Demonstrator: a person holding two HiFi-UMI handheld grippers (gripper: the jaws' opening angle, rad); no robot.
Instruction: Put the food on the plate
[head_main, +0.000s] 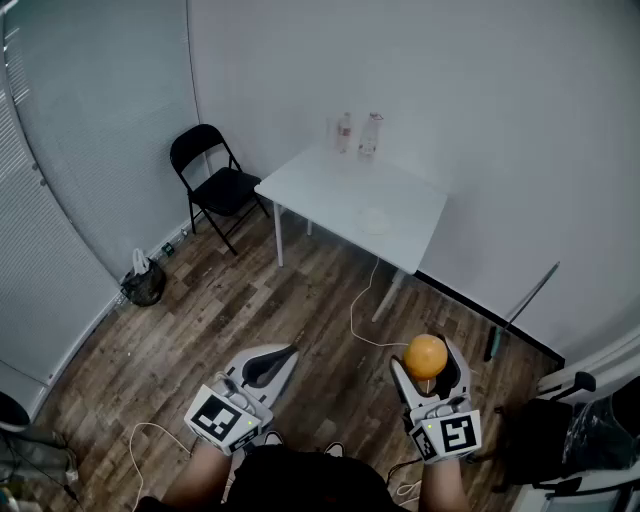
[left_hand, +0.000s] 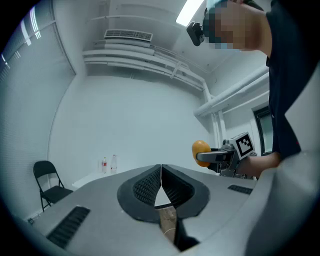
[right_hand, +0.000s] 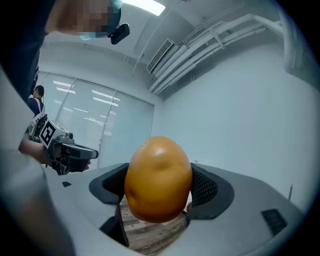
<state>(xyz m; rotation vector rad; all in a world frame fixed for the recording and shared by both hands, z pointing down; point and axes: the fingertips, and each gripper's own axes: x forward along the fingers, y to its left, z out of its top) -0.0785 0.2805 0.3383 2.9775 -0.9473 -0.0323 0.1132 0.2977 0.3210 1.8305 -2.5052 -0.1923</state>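
Observation:
An orange, egg-shaped piece of food (head_main: 427, 352) (right_hand: 157, 175) sits between the pads of my right gripper (head_main: 430, 364) (right_hand: 158, 192), which is shut on it and held above the wooden floor. The left gripper view shows the same food (left_hand: 199, 147) off to the right. My left gripper (head_main: 284, 353) (left_hand: 161, 169) is shut, its pads touching with nothing between them. A pale white plate (head_main: 374, 221) lies on the white table (head_main: 330, 185) across the room, well away from both grippers.
Two bottles (head_main: 357, 133) stand at the table's far edge by the wall. A black folding chair (head_main: 214, 180) is left of the table. A dark bag (head_main: 144, 284) rests by the blinds, and a white cable (head_main: 360, 300) trails over the floor.

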